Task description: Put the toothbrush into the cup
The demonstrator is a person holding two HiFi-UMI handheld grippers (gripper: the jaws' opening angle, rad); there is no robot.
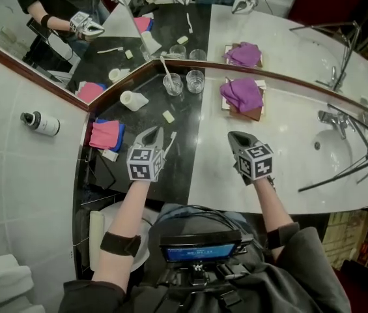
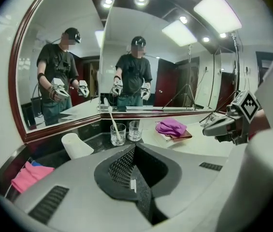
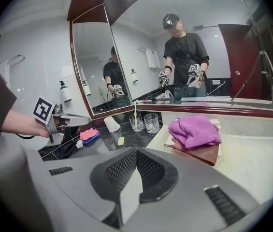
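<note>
- A bathroom corner: a surface (image 1: pixel 288 142) of white stone with a black stretch at the angle. Two mirrors (image 1: pixel 288 38) meet above it, and a sink (image 1: pixel 332 150) is set in at the right end.
- The toothbrush (image 1: pixel 165 67), slim and white, stands leaning in a clear glass cup (image 1: pixel 172 84). A second glass (image 1: pixel 195 81) stands just beside the cup, both on the black stretch close to the mirrors.
- The person reaches both forearms out over the front edge, well short of the cup. The left gripper (image 1: pixel 152 134) is above the black stone and the right gripper (image 1: pixel 236 135) above the white, each angled down toward the mirrors.
- Both grippers are clenched, jaws pressed together with nothing between them.
- A purple cloth (image 1: pixel 241 94) lies on a brown tray to the right of the glasses. A pink cloth (image 1: pixel 104 134) and a tipped white cup (image 1: pixel 133 100) lie to the left.
- Only the head view takes in the sink. The gripper views show instead the person's standing reflection, and each shows the other gripper off to the side.
</note>
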